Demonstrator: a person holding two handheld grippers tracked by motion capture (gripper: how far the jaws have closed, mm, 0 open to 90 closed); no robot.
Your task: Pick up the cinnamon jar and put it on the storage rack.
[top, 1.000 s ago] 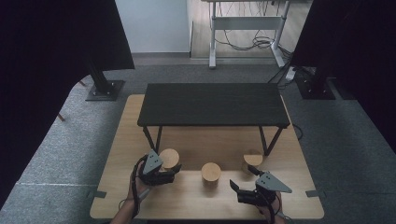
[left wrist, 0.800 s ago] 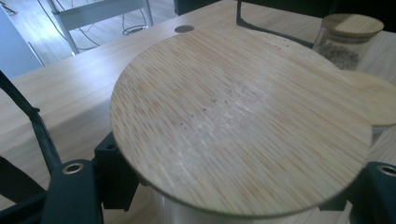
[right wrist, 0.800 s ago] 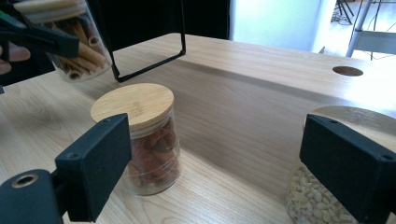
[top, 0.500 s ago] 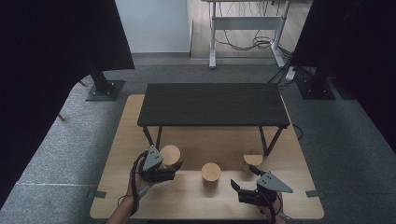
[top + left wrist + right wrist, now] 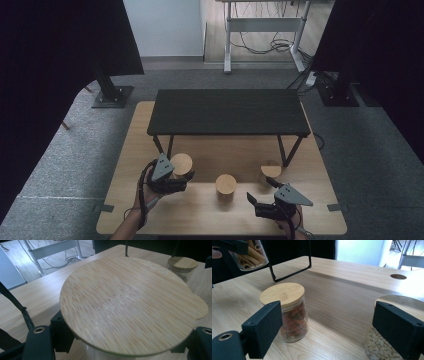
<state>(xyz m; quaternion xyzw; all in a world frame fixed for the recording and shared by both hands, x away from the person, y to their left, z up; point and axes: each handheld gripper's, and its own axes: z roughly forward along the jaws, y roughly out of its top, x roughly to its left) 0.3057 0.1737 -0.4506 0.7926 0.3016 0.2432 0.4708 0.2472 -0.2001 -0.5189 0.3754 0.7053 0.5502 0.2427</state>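
Jar (image 5: 181, 165) (unlabelled) in left gripper (image 5: 186, 181)

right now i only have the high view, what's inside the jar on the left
observer: brown rolled sticks; the right gripper view shows them through the glass of the left jar.
operator: is the left hand-held gripper really clamped on it
observer: yes, the left hand-held gripper is shut on it; in the left gripper view, its jaws press the glass on both sides.
operator: and the middle jar
observer: the middle jar holds reddish-orange pieces, seen through its glass in the right gripper view.
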